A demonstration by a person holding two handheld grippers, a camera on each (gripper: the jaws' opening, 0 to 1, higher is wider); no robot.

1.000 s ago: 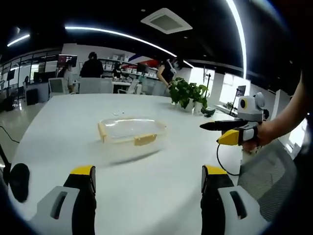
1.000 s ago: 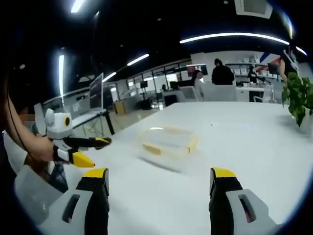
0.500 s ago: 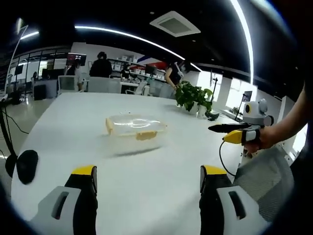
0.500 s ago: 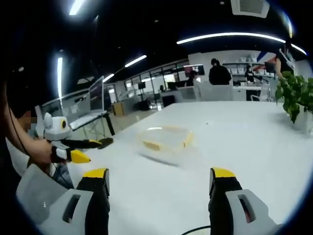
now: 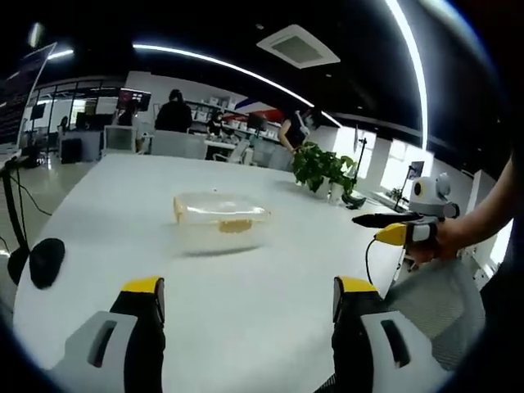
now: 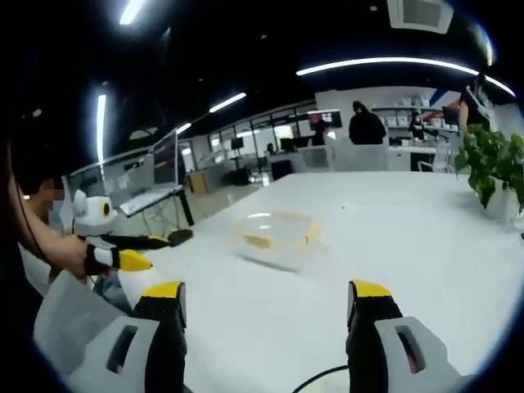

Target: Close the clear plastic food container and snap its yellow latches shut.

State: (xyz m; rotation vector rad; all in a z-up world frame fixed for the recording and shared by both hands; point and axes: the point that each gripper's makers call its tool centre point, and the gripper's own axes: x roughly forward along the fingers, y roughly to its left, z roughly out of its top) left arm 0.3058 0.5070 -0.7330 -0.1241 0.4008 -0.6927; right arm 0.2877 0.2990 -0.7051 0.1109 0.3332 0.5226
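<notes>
The clear plastic container point(image 5: 219, 217) with yellow latches point(image 5: 233, 224) rests on the white table point(image 5: 246, 303), lid on top. It lies well ahead of my left gripper point(image 5: 244, 291), whose jaws stand wide apart with nothing between them. The same container point(image 6: 278, 233) appears in the right gripper view, far beyond my right gripper point(image 6: 266, 299), also open and empty. The right gripper point(image 5: 393, 228) shows at the right of the left gripper view, held in a hand off the table edge. The left gripper point(image 6: 135, 250) shows at the left of the right gripper view.
A potted plant point(image 5: 321, 168) stands at the table's far right side. A black mouse-like object point(image 5: 45, 262) lies near the left edge. A black cable point(image 6: 323, 378) runs near the front. People and desks point(image 5: 173, 115) fill the office behind.
Both cameras have drawn back and tilted, so the container looks smaller and farther off. The container itself has not moved, and both grippers stay open.
</notes>
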